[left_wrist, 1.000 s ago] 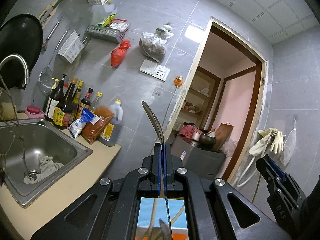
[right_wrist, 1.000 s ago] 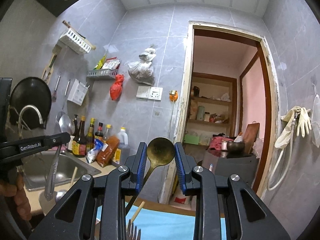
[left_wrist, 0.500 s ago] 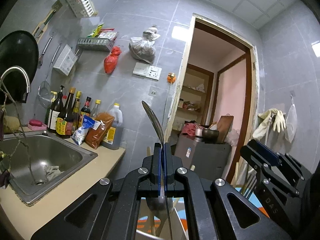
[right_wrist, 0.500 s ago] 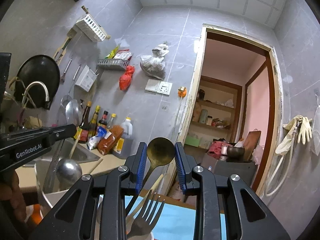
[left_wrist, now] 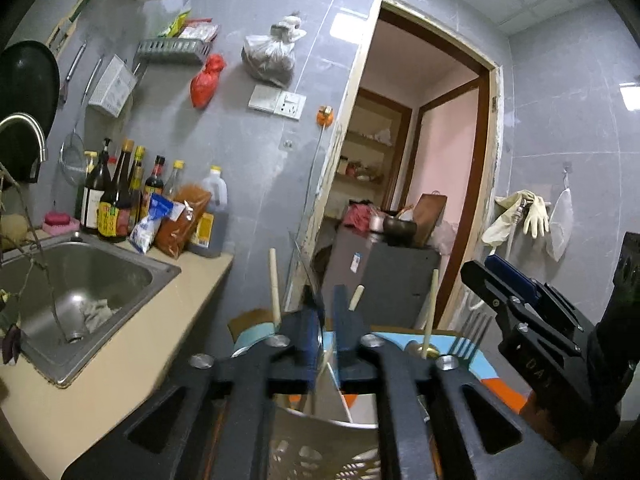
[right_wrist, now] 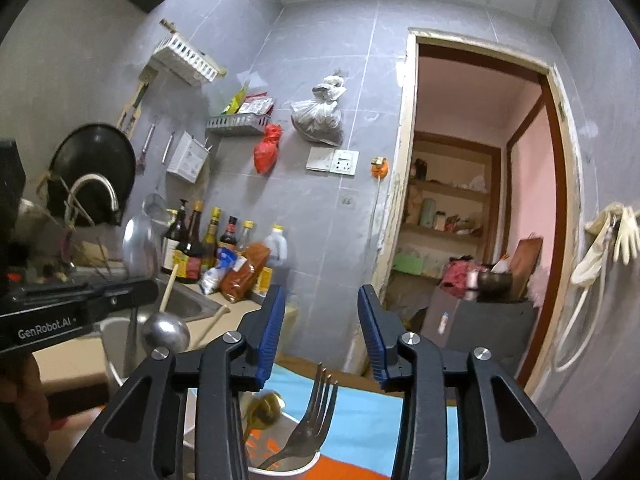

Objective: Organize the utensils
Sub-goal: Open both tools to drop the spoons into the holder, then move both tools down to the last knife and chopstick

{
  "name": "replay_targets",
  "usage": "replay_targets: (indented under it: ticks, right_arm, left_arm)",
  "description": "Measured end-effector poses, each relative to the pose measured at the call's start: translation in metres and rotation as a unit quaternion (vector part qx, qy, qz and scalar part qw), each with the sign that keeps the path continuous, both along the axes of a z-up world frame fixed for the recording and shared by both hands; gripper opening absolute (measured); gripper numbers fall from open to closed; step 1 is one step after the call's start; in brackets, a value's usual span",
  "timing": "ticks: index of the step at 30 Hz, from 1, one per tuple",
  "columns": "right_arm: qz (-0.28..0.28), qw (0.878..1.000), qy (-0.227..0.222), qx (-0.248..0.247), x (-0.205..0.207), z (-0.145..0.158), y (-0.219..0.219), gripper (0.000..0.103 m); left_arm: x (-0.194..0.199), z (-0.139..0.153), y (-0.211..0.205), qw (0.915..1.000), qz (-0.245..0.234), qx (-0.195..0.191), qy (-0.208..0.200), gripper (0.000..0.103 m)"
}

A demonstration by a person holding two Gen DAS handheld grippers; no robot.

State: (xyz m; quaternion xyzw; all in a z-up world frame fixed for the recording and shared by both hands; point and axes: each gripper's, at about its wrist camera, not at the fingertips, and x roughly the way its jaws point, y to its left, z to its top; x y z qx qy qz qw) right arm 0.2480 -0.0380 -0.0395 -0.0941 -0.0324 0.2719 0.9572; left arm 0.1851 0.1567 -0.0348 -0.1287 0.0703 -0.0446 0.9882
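Above the holder (right_wrist: 280, 466), right fingers (right_wrist: 272, 328) spread, empty.

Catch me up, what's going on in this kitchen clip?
A person is sorting utensils into cups. The right hand-held gripper is open over a cup holding a fork and a brass ladle. The left hand-held gripper, slightly parted around a spoon, hovers over a perforated holder.
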Motion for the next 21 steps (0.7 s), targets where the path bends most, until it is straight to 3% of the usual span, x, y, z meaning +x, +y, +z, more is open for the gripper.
replay_targets:
  ticks: [5, 12, 14, 15, 21]
  right_arm:
    - [0.008, 0.999, 0.033, 0.038, -0.005, 0.026, -0.02, 0.066]
    - [-0.004, 0.994, 0.075, 0.076, -0.008, 0.065, -0.058, 0.089]
    - [-0.012, 0.993, 0.082, 0.083, -0.008, 0.075, -0.073, 0.103]
    - [-0.015, 0.993, 0.083, 0.085, -0.009, 0.079, -0.079, 0.103]
    - [-0.039, 0.992, 0.08, 0.091, -0.011, 0.098, -0.124, 0.103]
  left_arm:
    - [-0.011, 0.03, -0.013, 1.0, 0.001, 0.008, -0.003, 0.04]
    - [-0.016, 0.072, -0.039, 1.0, 0.005, 0.006, -0.003, 0.084]
    - [-0.015, 0.083, -0.051, 0.9999, 0.007, 0.013, 0.0, 0.094]
    - [-0.014, 0.087, -0.057, 0.9998, 0.007, 0.017, 0.002, 0.098]
    - [-0.012, 0.099, -0.102, 0.9988, 0.008, 0.048, -0.004, 0.1]
